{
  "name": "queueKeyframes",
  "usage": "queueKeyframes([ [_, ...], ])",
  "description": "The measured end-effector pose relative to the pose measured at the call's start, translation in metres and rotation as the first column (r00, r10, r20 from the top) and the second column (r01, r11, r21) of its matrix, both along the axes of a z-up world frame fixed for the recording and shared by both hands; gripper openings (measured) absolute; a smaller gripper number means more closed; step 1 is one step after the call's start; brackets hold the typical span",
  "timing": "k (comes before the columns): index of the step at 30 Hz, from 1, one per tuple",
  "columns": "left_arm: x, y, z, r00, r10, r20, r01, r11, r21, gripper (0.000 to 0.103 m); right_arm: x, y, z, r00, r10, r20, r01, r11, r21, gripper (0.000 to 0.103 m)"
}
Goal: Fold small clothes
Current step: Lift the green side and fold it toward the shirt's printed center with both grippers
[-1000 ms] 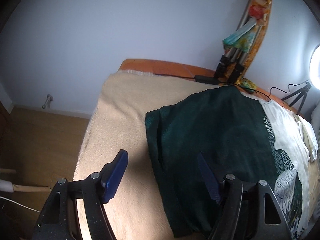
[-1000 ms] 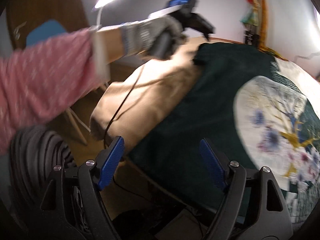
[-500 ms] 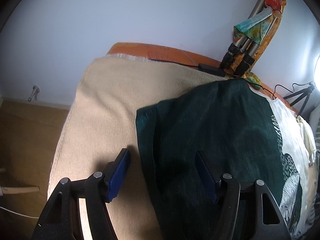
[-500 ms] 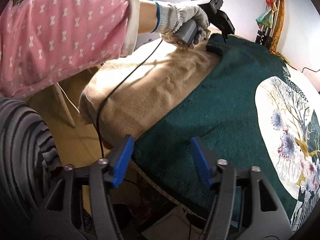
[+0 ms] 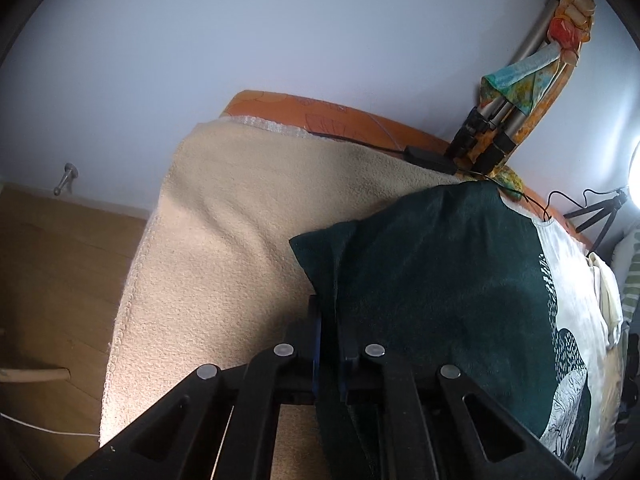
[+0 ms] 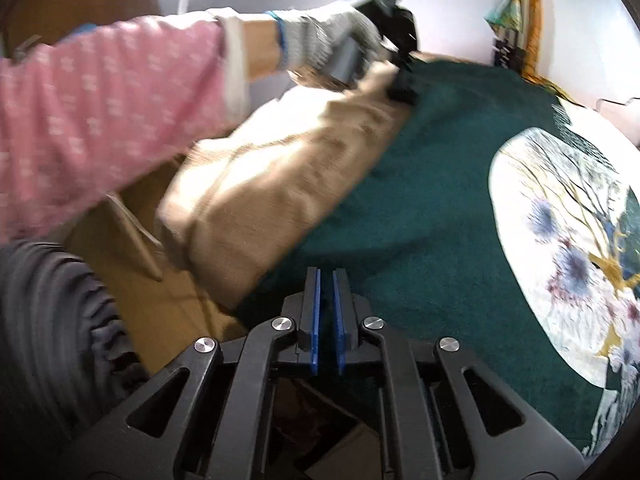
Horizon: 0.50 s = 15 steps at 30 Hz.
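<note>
A dark green garment (image 5: 436, 280) with a white printed panel lies spread on a beige blanket (image 5: 224, 248). My left gripper (image 5: 329, 312) is shut on the garment's left edge, just below its far corner. In the right wrist view the same garment (image 6: 432, 208) shows a round white floral print. My right gripper (image 6: 326, 284) is shut at the garment's near edge; a narrow gap shows between the blue pads and I cannot tell whether cloth is between them. The left gripper (image 6: 400, 92) also shows there, held by a gloved hand.
A tripod with colourful cloth (image 5: 520, 92) leans on the wall behind the bed. A black adapter and cable (image 5: 428, 160) lie on the orange bed edge (image 5: 320, 116). A ring light (image 5: 634, 168) glows at right. Wooden floor (image 5: 48, 264) is at left.
Both grippers went from wide open to shut. The left one came down onto the garment's left edge; the right one closed at the near edge.
</note>
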State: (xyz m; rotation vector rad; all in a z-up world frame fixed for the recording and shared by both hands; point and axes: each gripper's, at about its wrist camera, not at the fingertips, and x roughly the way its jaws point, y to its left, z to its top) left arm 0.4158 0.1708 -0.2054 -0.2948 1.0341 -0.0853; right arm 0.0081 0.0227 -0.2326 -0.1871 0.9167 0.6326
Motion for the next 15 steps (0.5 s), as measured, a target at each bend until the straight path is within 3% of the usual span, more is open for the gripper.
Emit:
queueKeyframes([
  [2,0.0,-0.001,0.0,1.0,-0.003,-0.001,0.003,1.0,0.005,0.003,-0.008,0.005,0.002,0.999,0.041,0.007,-0.041,0.999,-0.002,0.011],
  [4,0.0,-0.003,-0.001,1.0,-0.004,-0.002,0.004,1.0,0.003,0.003,-0.019,0.014,0.0,0.995,0.09,0.029,-0.089,0.995,-0.032,0.033],
  [5,0.0,-0.003,-0.001,1.0,-0.004,-0.002,0.004,1.0,0.001,0.003,-0.026,0.021,-0.002,0.992,0.107,0.061,-0.103,0.993,-0.061,0.053],
  [6,0.001,-0.002,-0.002,1.0,-0.005,-0.002,0.005,1.0,0.0,0.003,-0.032,0.026,-0.005,0.988,0.124,0.092,-0.116,0.989,-0.088,0.059],
  [10,0.001,-0.003,-0.002,1.0,-0.016,-0.004,0.016,1.0,0.008,0.003,-0.042,0.044,-0.02,0.977,0.166,0.135,-0.139,0.971,-0.192,0.059],
  [11,0.002,-0.003,-0.002,1.0,-0.017,-0.004,0.017,1.0,0.011,0.003,-0.043,0.046,-0.023,0.974,0.168,0.155,-0.131,0.966,-0.225,0.055],
  [14,0.002,-0.003,-0.002,1.0,-0.018,-0.002,0.018,1.0,0.011,0.002,-0.044,0.045,-0.022,0.968,0.172,0.184,-0.123,0.96,-0.25,0.035],
  [15,0.001,-0.003,-0.002,1.0,-0.02,-0.001,0.02,1.0,0.009,0.001,-0.042,0.041,-0.02,0.973,0.164,0.163,-0.126,0.967,-0.22,0.022],
])
